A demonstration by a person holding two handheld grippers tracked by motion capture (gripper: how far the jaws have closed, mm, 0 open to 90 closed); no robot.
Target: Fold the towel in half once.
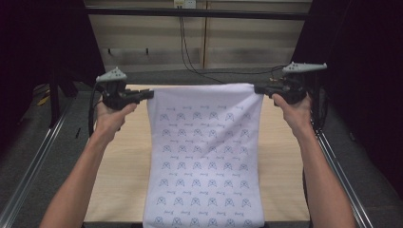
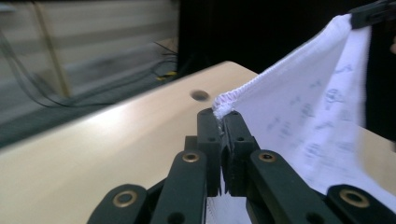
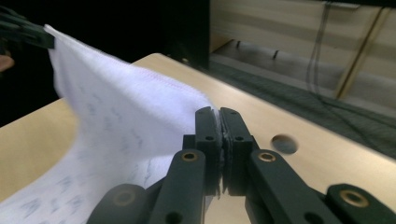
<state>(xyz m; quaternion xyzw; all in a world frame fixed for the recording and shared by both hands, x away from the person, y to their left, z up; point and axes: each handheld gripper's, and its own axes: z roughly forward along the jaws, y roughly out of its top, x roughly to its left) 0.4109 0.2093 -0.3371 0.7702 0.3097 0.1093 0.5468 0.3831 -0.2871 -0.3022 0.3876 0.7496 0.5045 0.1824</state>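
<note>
Nearest me, the white printed cloth (image 1: 204,161) trails down over the wooden table (image 1: 119,166), its far edge lifted and stretched. The left gripper (image 1: 148,94) and right gripper (image 1: 259,88) each pinch a top corner, jaws clamped tight. Either thin bite could slip if the pull sharpens, dropping that corner.

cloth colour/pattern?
White cloth with rows of small blue printed motifs; clearest in the high view.
</note>
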